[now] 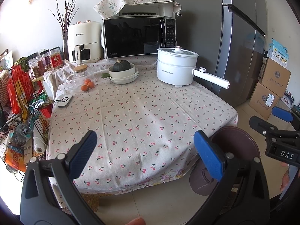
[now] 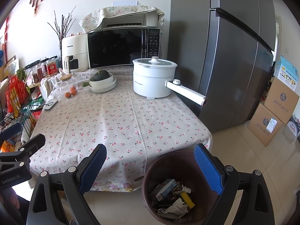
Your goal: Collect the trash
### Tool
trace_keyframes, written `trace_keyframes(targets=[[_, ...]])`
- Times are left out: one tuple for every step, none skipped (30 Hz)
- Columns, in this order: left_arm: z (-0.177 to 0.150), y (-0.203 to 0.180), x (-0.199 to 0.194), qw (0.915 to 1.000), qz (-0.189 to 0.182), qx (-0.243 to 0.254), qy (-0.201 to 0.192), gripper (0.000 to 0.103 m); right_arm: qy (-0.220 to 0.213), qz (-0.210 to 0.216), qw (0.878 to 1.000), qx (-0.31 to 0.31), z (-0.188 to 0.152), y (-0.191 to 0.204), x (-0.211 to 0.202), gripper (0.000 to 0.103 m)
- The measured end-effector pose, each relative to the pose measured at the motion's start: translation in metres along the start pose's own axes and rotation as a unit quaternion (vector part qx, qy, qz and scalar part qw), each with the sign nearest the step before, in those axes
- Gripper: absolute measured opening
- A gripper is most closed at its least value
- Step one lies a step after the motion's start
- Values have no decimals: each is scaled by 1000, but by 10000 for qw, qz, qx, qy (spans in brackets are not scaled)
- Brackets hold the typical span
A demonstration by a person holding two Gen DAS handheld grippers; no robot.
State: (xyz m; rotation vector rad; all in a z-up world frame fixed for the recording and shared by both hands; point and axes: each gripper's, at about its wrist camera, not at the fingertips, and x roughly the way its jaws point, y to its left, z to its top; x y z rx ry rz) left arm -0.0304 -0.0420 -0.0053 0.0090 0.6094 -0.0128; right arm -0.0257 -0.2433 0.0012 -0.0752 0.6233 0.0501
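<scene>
Both grippers, left gripper [image 1: 144, 155] and right gripper [image 2: 151, 168], are hanging open and empty off the table's [image 2: 120, 120] near edge; trash [image 2: 172, 196] is sitting inside the bin [image 2: 150, 170] below its near right corner, seemingly collected.

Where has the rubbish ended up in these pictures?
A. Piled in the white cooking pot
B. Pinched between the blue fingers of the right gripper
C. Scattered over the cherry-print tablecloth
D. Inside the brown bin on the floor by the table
D: the right wrist view shows crumpled paper, a small box and a yellow sponge lying inside the brown bin, while both grippers are open and hold nothing.
</scene>
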Motion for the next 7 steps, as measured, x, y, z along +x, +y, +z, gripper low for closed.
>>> trace_keyframes(targets=[[0,0,1,10000,-11,-3,29,102,-2,0,10000,1,-1,1,0,96],[0,0,2,10000,-25,-5,66,102,-1,0,10000,1,-1,1,0,96],[-1,0,4,9999,-46,-8,121,102,-5,6,10000,3,-1,1,0,96],[0,0,6,9998,-68,-18,186,102,-14,24,10000,1,-1,2,0,96],[1,1,7,9996,-81,-27,255,102,-18,38,10000,-6,-1,3,0,96],[2,3,9,9994,-76,-46,335,102,-25,57,10000,-20,-1,5,0,96],[3,5,12,9990,-103,-58,431,102,-20,87,10000,-35,-3,7,0,99]])
